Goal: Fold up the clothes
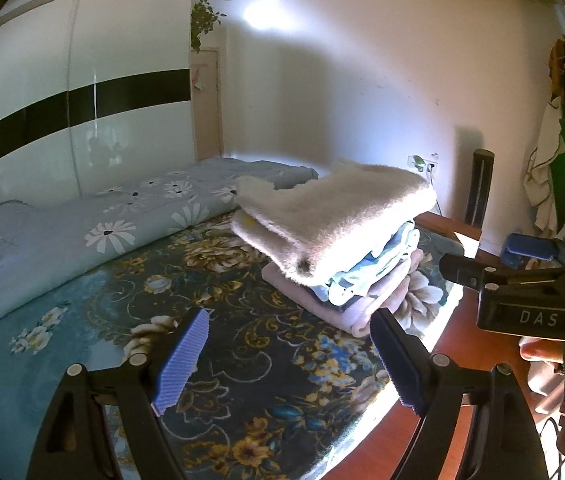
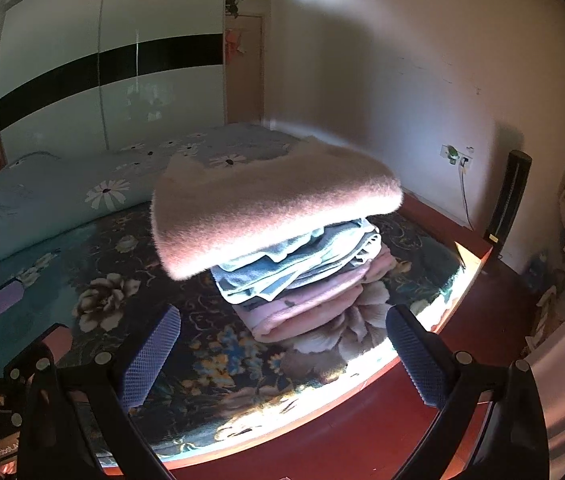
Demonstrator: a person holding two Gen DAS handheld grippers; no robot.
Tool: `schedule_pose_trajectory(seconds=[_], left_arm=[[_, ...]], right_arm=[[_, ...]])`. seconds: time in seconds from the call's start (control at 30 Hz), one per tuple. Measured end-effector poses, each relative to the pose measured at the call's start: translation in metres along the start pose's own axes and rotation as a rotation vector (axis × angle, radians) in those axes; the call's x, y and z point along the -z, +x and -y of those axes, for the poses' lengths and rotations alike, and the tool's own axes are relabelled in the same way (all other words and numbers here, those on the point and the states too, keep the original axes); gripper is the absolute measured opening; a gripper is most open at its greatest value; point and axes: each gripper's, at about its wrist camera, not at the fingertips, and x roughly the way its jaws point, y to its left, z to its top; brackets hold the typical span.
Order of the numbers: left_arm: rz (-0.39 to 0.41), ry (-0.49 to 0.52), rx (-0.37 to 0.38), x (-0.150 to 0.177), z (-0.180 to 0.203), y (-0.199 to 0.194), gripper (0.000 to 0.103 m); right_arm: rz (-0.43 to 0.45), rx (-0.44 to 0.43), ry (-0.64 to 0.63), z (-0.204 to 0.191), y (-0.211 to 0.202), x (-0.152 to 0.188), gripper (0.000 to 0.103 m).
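A stack of folded clothes rests on the floral bedspread near the bed's right edge. A fluffy pale pink sweater lies folded on top, overhanging blue and pink garments below. My left gripper is open, short of the stack, with nothing between its fingers. My right gripper is also open and empty, a little in front of the stack. The right gripper's body shows at the right in the left wrist view, and the left gripper's pad at the left in the right wrist view.
A rolled blue daisy-print quilt lies along the far side of the bed. Behind it stands a white wardrobe. Red-brown floor borders the bed's near edge. A dark upright device and hanging clothes are at right.
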Motion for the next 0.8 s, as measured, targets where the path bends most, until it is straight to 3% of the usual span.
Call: schedule_pose_trajectory(seconds=[0.8], left_arm=[[-0.085, -0.038, 0.012, 0.018, -0.028, 0.021, 0.086]], right_arm=[[-0.065, 0.013, -0.054, -0.027, 0.016, 0.005, 0.103]])
